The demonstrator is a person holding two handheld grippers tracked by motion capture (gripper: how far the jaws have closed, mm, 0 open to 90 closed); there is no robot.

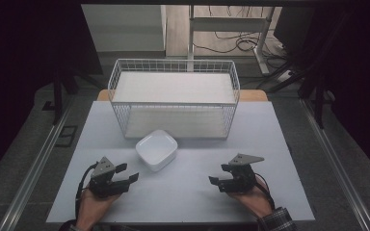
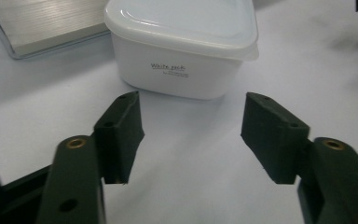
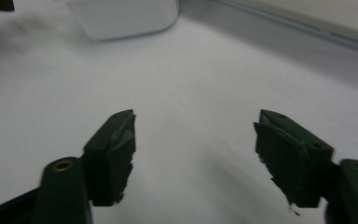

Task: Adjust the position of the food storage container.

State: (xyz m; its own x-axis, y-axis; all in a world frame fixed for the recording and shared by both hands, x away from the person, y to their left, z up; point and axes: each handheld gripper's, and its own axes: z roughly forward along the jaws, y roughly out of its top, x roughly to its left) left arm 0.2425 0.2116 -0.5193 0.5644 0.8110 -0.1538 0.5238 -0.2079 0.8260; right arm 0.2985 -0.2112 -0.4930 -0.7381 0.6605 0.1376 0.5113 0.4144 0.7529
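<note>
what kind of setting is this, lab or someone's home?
Most likely a lab data-collection rig, not a home. A white table bears one wire basket and one lidded white box, dark curtains flank it, and loose cables run across the floor behind by a desk frame.

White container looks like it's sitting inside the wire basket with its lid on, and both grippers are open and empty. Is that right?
Not quite. The white container sits on the table in front of the wire basket, not inside it, as the high view shows. Its lid is on, and the left gripper and right gripper are open and empty.
</note>
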